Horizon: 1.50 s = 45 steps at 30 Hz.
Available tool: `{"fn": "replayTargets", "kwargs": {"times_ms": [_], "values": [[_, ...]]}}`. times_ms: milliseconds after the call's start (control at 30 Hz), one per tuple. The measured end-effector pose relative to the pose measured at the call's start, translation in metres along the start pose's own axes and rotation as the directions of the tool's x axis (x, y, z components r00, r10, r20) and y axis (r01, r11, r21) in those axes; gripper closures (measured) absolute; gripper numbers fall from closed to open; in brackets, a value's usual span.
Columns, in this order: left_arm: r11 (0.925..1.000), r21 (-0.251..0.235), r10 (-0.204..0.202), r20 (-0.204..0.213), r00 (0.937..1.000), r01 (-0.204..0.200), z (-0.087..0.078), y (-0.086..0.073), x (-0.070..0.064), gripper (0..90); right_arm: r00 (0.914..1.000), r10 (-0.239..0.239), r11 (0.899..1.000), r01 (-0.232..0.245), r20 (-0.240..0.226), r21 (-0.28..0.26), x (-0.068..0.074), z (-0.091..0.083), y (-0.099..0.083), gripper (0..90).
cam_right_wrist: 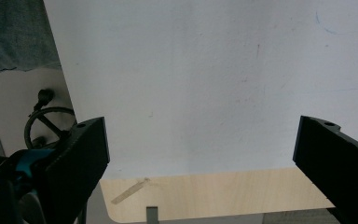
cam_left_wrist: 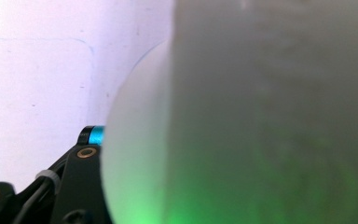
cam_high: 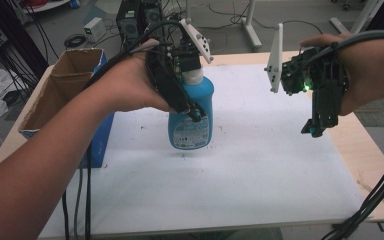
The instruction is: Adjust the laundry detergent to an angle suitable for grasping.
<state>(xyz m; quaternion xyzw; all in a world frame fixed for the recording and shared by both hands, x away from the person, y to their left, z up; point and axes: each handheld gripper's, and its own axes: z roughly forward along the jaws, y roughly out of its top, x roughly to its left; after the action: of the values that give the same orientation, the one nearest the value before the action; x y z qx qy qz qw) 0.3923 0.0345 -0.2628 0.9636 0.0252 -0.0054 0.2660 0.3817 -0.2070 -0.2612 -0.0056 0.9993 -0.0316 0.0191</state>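
Note:
A blue plastic bottle (cam_high: pixel 192 117) with a white neck and a printed label stands upright over the middle of the white sheet (cam_high: pixel 240 175). My left gripper (cam_high: pixel 196 107) is shut on the bottle from above, one black jaw lying across its front. Whether its base touches the sheet I cannot tell. In the left gripper view the bottle (cam_left_wrist: pixel 261 116) is a close grey blur lit green, pressed against a blue-tipped jaw. My right gripper (cam_high: pixel 316 129) hangs open above the sheet's right side. Its jaws stand wide apart, with nothing but bare sheet (cam_right_wrist: pixel 191 84) between them, in the right gripper view (cam_right_wrist: pixel 200 154).
An open cardboard box (cam_high: pixel 60 85) with a blue side stands at the table's left edge. Bare wood (cam_high: pixel 370 150) borders the sheet on the right, and cables (cam_high: pixel 375 205) trail off the near right corner. Computer gear and cables lie on the floor behind.

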Motion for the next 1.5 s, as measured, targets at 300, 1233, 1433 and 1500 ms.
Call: {"fn": "replayTargets", "kwargs": {"times_ms": [300, 1233, 1433, 1500], "values": [[0.9960, -0.006, 0.090, 0.057, 0.9944, -0.089, 0.008, -0.011, -0.006, 43.1, 1.0000, -0.007, 1.000, 0.007, 0.001, -0.008, 0.002, 0.002, 0.002, 2.6], [0.9381, -0.046, 0.345, 0.206, 0.9158, -0.343, 0.038, -0.049, -0.016, 43.3, 0.9999, -0.010, 1.000, 0.010, -0.010, 0.004, 0.006, 0.006, 0.010, 2.6], [0.9358, -0.054, 0.352, 0.209, 0.9126, -0.348, 0.036, -0.055, -0.016, 43.2, 0.9999, -0.010, 1.000, 0.010, -0.011, 0.005, 0.004, 0.007, 0.010, 2.6], [0.9374, -0.057, 0.348, 0.203, 0.9153, -0.344, 0.037, -0.057, -0.016, 43.3, 0.9999, -0.007, 1.000, 0.008, -0.010, 0.005, 0.004, 0.007, 0.011, 2.6]]}}
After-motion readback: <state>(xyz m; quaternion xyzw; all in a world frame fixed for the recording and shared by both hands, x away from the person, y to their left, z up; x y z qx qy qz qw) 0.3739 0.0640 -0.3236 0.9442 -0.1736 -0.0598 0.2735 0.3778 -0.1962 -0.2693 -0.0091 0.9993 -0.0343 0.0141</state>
